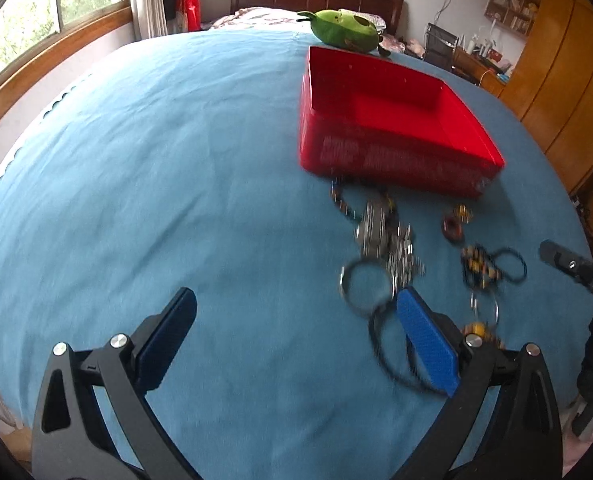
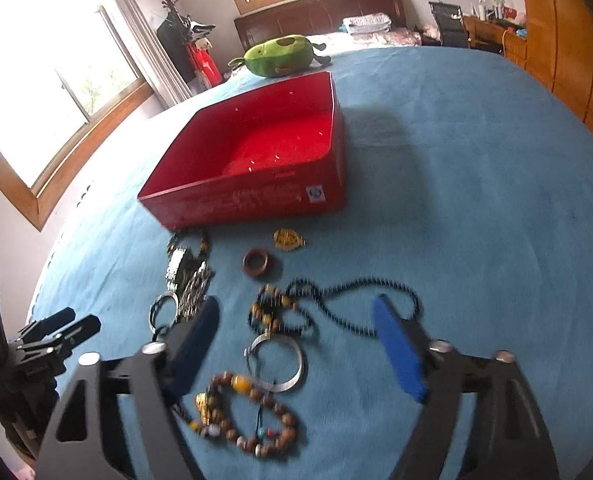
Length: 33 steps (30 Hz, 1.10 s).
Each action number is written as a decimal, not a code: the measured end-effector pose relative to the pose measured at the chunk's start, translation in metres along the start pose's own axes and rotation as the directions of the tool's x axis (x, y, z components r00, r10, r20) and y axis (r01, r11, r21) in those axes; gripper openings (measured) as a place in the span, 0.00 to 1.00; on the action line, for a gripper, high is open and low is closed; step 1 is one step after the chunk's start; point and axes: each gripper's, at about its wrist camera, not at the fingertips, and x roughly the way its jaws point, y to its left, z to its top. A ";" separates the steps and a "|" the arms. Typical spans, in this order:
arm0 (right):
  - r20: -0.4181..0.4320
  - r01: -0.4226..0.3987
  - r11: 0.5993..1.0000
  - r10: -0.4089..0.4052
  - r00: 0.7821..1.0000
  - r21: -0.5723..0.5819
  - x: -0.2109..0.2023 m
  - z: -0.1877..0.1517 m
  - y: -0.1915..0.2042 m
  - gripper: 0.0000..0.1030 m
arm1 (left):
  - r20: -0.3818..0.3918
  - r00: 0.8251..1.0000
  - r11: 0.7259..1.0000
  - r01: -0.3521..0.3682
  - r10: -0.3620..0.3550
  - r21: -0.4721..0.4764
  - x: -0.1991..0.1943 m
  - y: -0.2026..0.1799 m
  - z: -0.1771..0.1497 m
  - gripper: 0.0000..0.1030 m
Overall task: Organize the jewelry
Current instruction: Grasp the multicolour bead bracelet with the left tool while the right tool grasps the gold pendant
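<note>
Presently catalogued: one red box (image 2: 256, 196), lidless and holding nothing visible, standing on a blue bed sheet (image 1: 156, 160) at the far side of the jewelry. Its near wall carries pale printing and a small round sticker, both too blurred to read; no brand can be made out anywhere.

Jewelry, all loose on the sheet just near of the box:
- metal-link watch (image 2: 176, 266) in a tangle with a beaded strand, at the left;
- brown wooden ring (image 2: 256, 264) and gold pendant (image 2: 289, 239), nearest the box;
- black bead necklace (image 2: 356, 300), looping to the right;
- silver bangle (image 2: 274, 366), centre;
- wooden bead bracelet (image 2: 248, 416) with amber and gold beads, nearest the camera.

Right tongs (image 2: 296, 352): spread wide, holding nothing, poised above the bangle and bracelet. Left tongs (image 1: 296, 340): also wide and empty, over bare sheet to the left of the pile, right-hand finger just beside some dark cord loops (image 1: 392, 344).

Step judged in hand: first pick, nothing boxed yet. Advice: take one piece at a time; the bangle is the cleanest target, being rigid and apart from the tangle. Close across its rim, not on the overlapping beads. Lift clear before travelling, since the soft sheet may snag cords, and release low inside the box.

Also present: green avocado plush toy (image 2: 280, 58) beyond the box.
</note>
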 end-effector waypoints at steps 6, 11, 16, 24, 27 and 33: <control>-0.115 -0.041 0.999 0.044 0.992 0.023 0.049 0.031 -0.008 0.49 | -0.096 0.995 1.000 0.017 -0.019 -0.021 0.043 -0.005 0.041 0.80; -0.169 -0.061 0.997 0.067 0.983 0.040 0.078 0.041 -0.008 0.42 | -0.175 0.984 0.999 0.032 -0.039 -0.043 0.076 -0.010 0.062 0.70; -0.197 -0.050 0.998 0.056 0.979 0.032 0.095 0.045 -0.002 0.42 | -0.188 0.981 0.998 0.039 -0.046 -0.042 0.094 -0.018 0.072 0.69; -0.201 0.011 1.000 -0.015 0.979 -0.024 0.112 0.049 0.006 0.30 | -0.208 0.977 0.998 0.045 -0.055 -0.053 0.117 -0.022 0.088 0.67; -0.192 0.039 0.997 -0.051 0.980 -0.068 0.117 0.050 0.014 0.29 | -0.205 0.977 0.998 0.048 -0.057 -0.045 0.121 -0.024 0.090 0.67; -0.173 0.043 0.994 -0.060 0.983 -0.102 0.116 0.047 0.015 0.27 | -0.222 0.970 0.995 0.097 -0.100 -0.023 0.126 -0.035 0.092 0.50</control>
